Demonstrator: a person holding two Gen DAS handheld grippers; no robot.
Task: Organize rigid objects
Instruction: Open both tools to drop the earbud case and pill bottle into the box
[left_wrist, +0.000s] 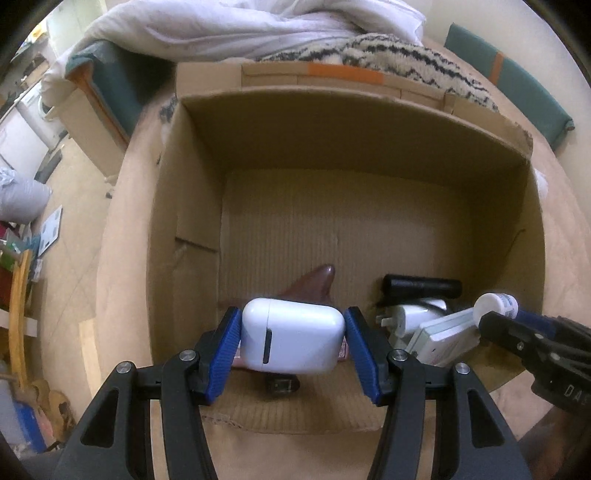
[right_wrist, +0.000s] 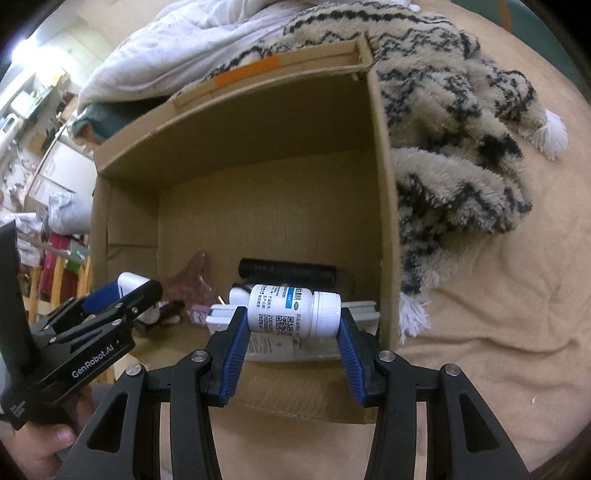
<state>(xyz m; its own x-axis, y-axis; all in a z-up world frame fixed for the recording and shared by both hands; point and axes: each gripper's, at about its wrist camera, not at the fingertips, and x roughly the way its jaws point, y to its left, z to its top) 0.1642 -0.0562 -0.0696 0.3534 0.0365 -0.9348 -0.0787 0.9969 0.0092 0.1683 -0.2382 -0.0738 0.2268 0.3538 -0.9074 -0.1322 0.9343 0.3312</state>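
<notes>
My left gripper (left_wrist: 293, 334) is shut on a white earbud case (left_wrist: 291, 338), held just over the near end of an open cardboard box (left_wrist: 192, 206). My right gripper (right_wrist: 291, 321) is shut on a white pill bottle (right_wrist: 291, 310) lying sideways between its blue pads, also over the box's near edge. In the left wrist view the bottle's cap (left_wrist: 493, 304) shows at the right, with the right gripper's fingers (left_wrist: 517, 334) behind it. In the right wrist view the left gripper (right_wrist: 122, 295) and its white case (right_wrist: 129, 282) appear at the left.
Inside the box lie a black cylinder (left_wrist: 423, 286), a white plug adapter (left_wrist: 410, 317), a flat white packet (left_wrist: 441, 338) and a brown pointed piece (left_wrist: 314, 282). A striped fluffy blanket (right_wrist: 461, 147) and a white duvet (left_wrist: 240, 26) border the box on a tan bed (right_wrist: 498, 332).
</notes>
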